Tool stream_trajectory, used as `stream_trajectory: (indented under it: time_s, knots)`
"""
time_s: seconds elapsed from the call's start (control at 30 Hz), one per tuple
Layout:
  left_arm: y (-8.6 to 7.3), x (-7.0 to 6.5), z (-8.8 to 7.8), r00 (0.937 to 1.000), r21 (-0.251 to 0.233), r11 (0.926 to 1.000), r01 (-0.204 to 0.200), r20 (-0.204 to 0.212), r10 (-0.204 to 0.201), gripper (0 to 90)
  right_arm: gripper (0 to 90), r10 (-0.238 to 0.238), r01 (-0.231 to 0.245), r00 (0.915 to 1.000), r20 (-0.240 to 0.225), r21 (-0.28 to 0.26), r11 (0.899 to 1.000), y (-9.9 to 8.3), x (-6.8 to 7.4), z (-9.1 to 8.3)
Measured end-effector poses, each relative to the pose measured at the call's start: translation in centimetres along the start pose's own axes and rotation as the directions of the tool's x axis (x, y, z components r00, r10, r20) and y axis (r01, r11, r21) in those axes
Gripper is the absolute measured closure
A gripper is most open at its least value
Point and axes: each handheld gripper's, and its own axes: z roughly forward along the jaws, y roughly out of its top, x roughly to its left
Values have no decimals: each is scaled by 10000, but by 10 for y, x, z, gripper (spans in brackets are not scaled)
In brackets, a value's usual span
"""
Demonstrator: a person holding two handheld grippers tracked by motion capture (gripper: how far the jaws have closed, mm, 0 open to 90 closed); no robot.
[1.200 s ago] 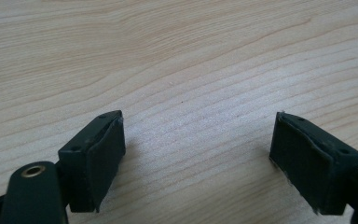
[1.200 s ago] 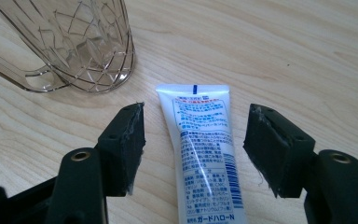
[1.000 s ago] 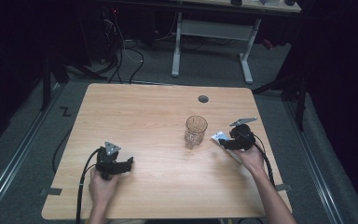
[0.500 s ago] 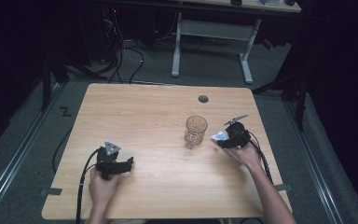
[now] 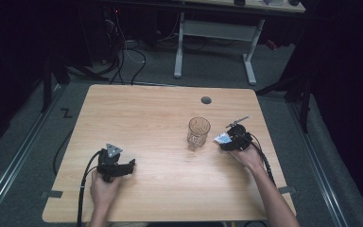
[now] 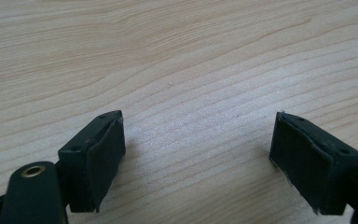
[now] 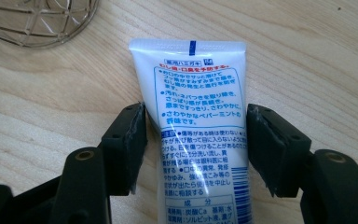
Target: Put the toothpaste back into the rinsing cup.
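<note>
Left gripper near front of surface, well left of glass, fingers wide apart, nothing between. Right gripper just right of glass, fingers just closing around white tube, flanking both edges. Tube flat on surface, crimped end toward glass base.

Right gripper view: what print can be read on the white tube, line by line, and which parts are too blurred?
All print stands on the white tube, lying on the table between the right tongs.
"さわやかなペパーミントの" in blue, mid-tube.
"成 分" in a blue bar near the bottom edge.
Red headline under the crimped end: Japanese, too small to read surely.
Other blue paragraphs: Japanese, blurred.
Barcode at lower right: digits unreadable.
The glass bears no text.
</note>
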Motion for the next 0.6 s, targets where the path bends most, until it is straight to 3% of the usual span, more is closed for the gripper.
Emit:
stream_trajectory:
  time_s: [0.37, 0.6]
  knots:
    - [0, 0, 0, 10000, -1, 10000, 2, -1, -2, 180, 442, -234, 228, 9997, 117, 454, 9987, 6, 1, -1]
    - [0, 0, 0, 10000, 0, 10000, 0, 0, 0, 180, 560, -296, 298, 9996, -47, 644, 9975, 8, -3, -4]
